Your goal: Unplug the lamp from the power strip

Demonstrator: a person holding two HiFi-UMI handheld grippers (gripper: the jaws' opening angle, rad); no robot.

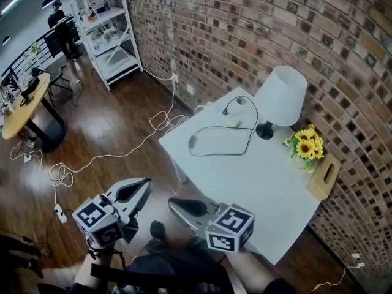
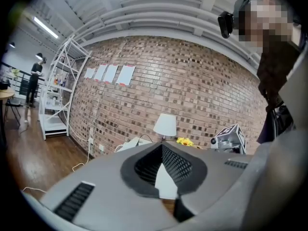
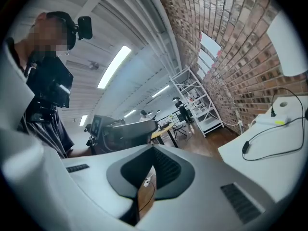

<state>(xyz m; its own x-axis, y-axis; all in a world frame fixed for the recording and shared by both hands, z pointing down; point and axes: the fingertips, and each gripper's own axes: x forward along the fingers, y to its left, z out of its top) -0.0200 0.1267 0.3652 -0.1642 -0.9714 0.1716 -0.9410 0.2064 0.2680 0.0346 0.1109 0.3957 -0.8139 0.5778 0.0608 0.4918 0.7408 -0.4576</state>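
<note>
The lamp, white shade on a black base, stands at the back of the white table. Its black cord loops over the tabletop to a plug at the white power strip by the far left corner. Both grippers hang in front of the table, well short of the strip. My left gripper is shut and empty, and so is my right gripper. The left gripper view has the lamp far ahead past its gripper. The right gripper view has the strip and cord off to the right of its gripper.
Yellow flowers and a wooden box sit at the table's right side by the brick wall. White cables trail over the wooden floor. A white shelf and a round wooden table stand far left, with a person beyond.
</note>
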